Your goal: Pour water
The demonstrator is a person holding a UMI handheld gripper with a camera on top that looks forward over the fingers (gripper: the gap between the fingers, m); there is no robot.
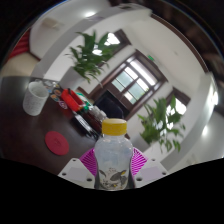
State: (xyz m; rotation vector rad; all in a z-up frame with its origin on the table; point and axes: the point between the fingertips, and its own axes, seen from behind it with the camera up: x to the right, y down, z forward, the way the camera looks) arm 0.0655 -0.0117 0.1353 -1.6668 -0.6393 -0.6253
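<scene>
In the gripper view, the tool (113,160) pinches a bottle (113,152) with a yellow cap (116,127); both pink pads (90,160) press on its sides. The bottle is tilted and lifted above the dark desk (30,125). A white cup (36,96) stands well apart, beyond the fingers. I judge the carrying step is in hand; next the bottle must come over the cup and tip.

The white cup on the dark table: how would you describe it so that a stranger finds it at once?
Start from the dark table that lies beyond the gripper, whose fingers hold a clear plastic bottle with a yellow cap. Far across it stands a white plastic cup, upright and alone. It is pale and plain, while the things nearest to it are red.
</scene>
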